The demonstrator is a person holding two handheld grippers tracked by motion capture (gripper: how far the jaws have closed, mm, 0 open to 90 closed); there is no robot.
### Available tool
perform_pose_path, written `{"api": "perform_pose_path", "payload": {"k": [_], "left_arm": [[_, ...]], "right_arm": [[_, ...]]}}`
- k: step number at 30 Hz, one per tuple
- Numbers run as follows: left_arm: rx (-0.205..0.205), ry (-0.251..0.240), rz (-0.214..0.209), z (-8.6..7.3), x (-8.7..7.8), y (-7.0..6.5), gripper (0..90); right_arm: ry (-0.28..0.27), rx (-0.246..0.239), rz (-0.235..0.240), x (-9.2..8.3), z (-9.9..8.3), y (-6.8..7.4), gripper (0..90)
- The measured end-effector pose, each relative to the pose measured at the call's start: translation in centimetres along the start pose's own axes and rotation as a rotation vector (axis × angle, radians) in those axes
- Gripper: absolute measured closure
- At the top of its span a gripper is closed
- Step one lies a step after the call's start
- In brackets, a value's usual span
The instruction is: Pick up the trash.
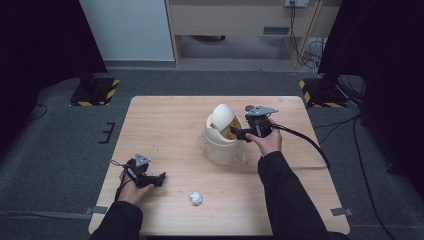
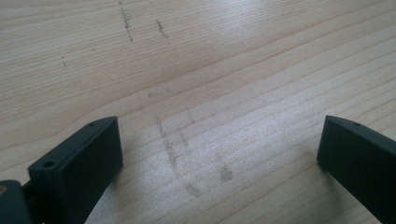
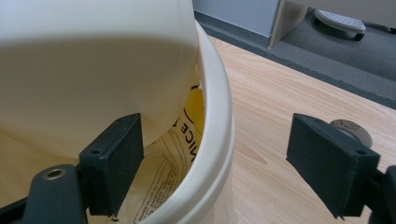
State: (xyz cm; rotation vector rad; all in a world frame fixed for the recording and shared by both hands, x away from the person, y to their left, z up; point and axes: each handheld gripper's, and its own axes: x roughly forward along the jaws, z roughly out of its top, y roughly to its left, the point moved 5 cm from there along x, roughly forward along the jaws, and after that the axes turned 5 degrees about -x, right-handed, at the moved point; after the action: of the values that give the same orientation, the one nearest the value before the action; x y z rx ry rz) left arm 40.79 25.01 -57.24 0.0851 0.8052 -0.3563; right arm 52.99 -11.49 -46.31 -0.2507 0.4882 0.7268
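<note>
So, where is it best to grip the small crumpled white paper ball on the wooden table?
Grip the crumpled white paper ball across its middle, from straight above. It lies free on the wooden table, roundish and soft, and the open left gripper is nearest.

Light wooden table [image 1: 170, 130]: cream bin [image 1: 223, 145] near centre, crumpled paper ball [image 1: 196, 198] at near edge.

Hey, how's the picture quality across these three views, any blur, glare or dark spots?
High view: the table is evenly lit, but both upper corners fall into near black. Left gripper view: wood grain is sharp, with a pale sheen between the left gripper jaws. Right gripper view: the swing lid is close and soft, shaded along its lower edge; the bin rim looks bright.
</note>
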Motion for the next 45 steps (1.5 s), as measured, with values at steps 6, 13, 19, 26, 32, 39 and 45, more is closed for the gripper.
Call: {"api": "perform_pose_path", "payload": {"k": [6, 13, 19, 26, 32, 39, 45], "left_arm": [[0.000, 0.000, 0.000, 0.0, 0.0, 0.0, 0.0], [0.000, 0.000, 0.000, 0.0, 0.0, 0.0, 0.0], [0.000, 0.000, 0.000, 0.0, 0.0, 0.0, 0.0], [0.000, 0.000, 0.000, 0.0, 0.0, 0.0, 0.0], [0.000, 0.000, 0.000, 0.0, 0.0, 0.0, 0.0], [0.000, 0.000, 0.000, 0.0, 0.0, 0.0, 0.0], [0.001, 0.000, -0.001, 0.0, 0.0, 0.0, 0.0]], "right_arm": [[-0.016, -0.001, 0.001, -0.7, 0.3, -0.2, 18.8], [-0.074, 0.003, 0.011, -3.2, 1.1, -0.5, 18.9], [-0.121, -0.003, 0.036, -5.5, 1.1, 0.1, 20.2], [-0.130, -0.033, 0.076, -7.5, 0.1, 1.8, 21.3], [-0.095, -0.055, 0.092, -8.7, -0.9, 3.1, 23.2], [-0.094, -0.058, 0.102, -10.0, -1.2, 3.9, 25.6], [-0.093, -0.077, 0.120, -10.7, -0.4, 5.1, 25.6]]}}
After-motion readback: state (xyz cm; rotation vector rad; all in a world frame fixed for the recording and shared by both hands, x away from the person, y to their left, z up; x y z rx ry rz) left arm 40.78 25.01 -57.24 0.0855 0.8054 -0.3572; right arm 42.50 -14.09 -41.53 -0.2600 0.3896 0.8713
